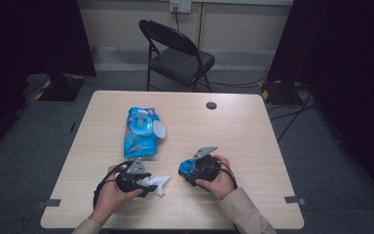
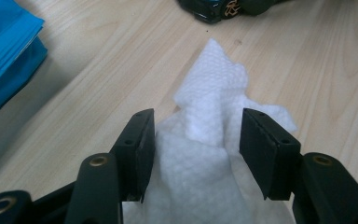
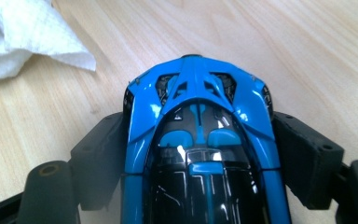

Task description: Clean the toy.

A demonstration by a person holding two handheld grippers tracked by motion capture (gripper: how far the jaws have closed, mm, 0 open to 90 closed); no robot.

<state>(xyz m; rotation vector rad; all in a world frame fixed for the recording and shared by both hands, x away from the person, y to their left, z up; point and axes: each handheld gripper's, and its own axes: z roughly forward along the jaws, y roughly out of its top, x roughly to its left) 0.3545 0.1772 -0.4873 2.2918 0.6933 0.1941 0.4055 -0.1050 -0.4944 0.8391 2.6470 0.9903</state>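
near the counter's (image 1: pixel 253 141) front edge, the left claw (image 2: pixel 196 140) grips a white wipe (image 2: pixel 209 116), the right claw (image 3: pixel 198 154) clamps a blue toy car (image 3: pixel 198 121); wiping seemingly not yet begun.

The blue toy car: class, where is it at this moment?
In the high view the blue toy car sits near the table's front edge, right of centre, clamped in the right gripper, with the white wipe to its left.

- Glossy blue-and-black plastic toy car (image 3: pixel 200 154), catching highlights
- Soft white wipe (image 2: pixel 209 140), dimpled weave
- Matt pale wood-grain table (image 1: pixel 253 131)
- Shiny blue plastic wipes pack (image 1: pixel 139 134)
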